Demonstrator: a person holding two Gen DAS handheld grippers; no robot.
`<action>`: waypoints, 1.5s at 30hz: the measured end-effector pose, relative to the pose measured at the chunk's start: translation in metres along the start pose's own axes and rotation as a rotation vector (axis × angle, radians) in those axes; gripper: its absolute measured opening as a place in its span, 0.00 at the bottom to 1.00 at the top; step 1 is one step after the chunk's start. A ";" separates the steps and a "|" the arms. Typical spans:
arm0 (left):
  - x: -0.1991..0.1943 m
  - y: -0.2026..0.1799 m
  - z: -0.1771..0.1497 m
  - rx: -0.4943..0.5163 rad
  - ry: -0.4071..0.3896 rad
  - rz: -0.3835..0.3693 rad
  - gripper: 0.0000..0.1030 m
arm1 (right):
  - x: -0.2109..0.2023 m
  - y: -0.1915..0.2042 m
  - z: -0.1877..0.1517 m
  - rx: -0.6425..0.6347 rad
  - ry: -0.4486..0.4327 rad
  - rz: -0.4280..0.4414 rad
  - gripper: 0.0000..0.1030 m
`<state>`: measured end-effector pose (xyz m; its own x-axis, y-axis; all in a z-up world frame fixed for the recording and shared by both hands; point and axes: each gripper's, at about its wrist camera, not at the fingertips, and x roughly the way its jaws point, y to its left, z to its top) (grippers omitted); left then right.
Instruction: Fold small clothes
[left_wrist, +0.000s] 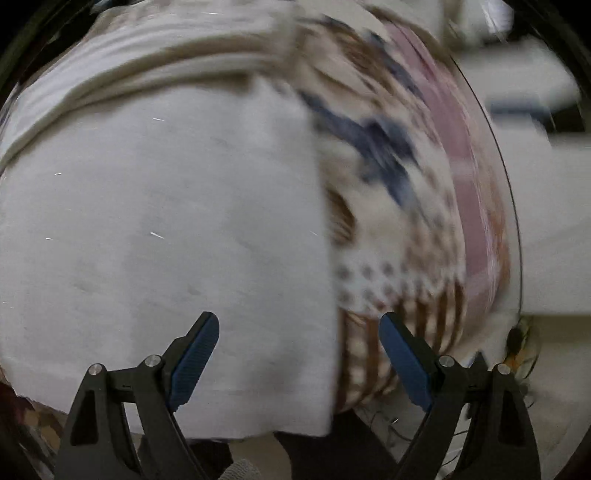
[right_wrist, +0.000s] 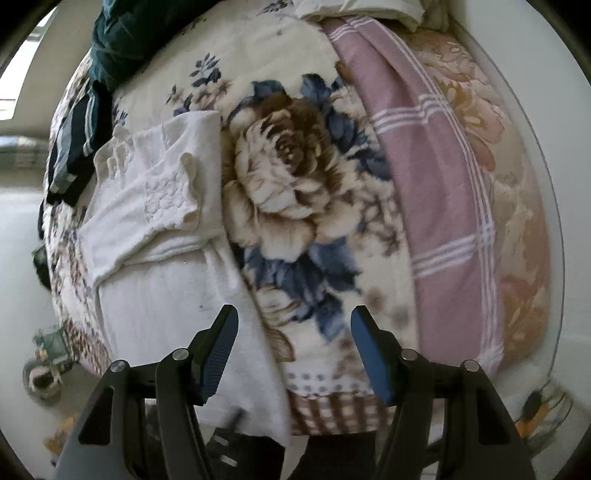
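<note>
both tongs, left tongs (left_wrist: 299, 354) and right tongs (right_wrist: 294, 349), hang apart and empty over the white garment (right_wrist: 155, 236) on the bed (right_wrist: 295, 184); smooth it flat, grab matching corners before folding.

A: Support surface?
B: Bed under a floral blanket (right_wrist: 295, 177). On it: white garment (right_wrist: 155, 236) at left, mauve checked cloth (right_wrist: 436, 206) at right, dark clothes (right_wrist: 92, 122) far left.

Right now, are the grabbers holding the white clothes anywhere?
No. The left gripper and the right gripper are both open with nothing pinched. The white garment lies flat on the flowered blanket.
</note>
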<state>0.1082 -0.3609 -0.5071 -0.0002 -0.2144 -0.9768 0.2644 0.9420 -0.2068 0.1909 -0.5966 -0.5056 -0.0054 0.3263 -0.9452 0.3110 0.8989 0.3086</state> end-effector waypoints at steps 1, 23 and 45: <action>0.007 -0.009 -0.006 0.017 0.009 0.014 0.87 | 0.001 -0.004 0.006 -0.017 0.009 0.010 0.64; 0.057 0.020 -0.020 -0.163 -0.013 0.131 0.82 | 0.146 0.069 0.163 -0.083 0.108 0.374 0.74; -0.075 0.118 -0.037 -0.277 -0.278 0.032 0.08 | 0.124 0.099 0.151 0.045 0.002 0.476 0.16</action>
<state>0.1033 -0.2243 -0.4604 0.2755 -0.2096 -0.9381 -0.0099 0.9753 -0.2208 0.3641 -0.5113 -0.6078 0.1462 0.6991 -0.6999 0.3205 0.6359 0.7021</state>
